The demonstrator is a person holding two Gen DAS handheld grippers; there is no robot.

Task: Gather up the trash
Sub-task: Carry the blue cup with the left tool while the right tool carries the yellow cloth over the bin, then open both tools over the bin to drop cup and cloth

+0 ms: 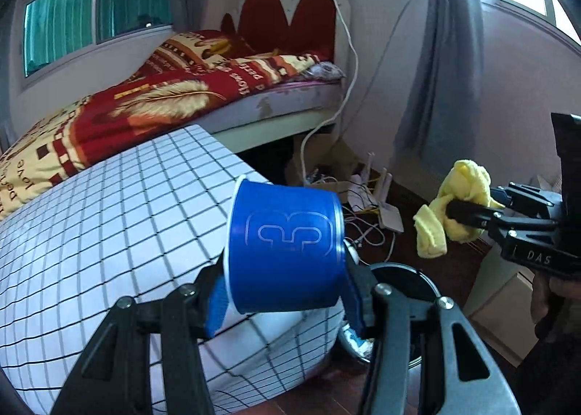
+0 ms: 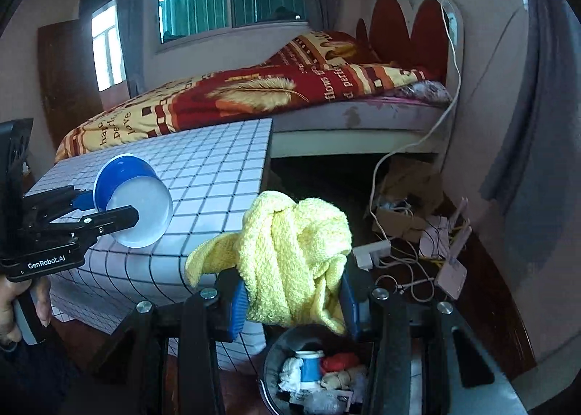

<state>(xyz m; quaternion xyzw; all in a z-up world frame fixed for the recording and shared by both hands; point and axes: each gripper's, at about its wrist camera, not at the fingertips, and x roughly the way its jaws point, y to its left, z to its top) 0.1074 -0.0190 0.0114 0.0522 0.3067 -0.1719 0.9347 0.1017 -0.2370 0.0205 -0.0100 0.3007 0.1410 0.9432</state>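
Looks like they're near the end of this run: the left claw [image 1: 287, 291] is clamped on a blue cup [image 1: 285, 248] held on its side, and the right claw [image 2: 290, 300] grips a balled-up yellow cloth [image 2: 290, 262] right above the trash bin [image 2: 270, 367], which already holds a small cup and crumpled scraps. The checkered counter [image 2: 203, 175] looks cleared, so just the drops are left.

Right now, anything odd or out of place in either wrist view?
Yes. The right gripper holds a yellow towel over the trash bin, and cloth isn't obvious trash. The left gripper holds a blue cup on its side.
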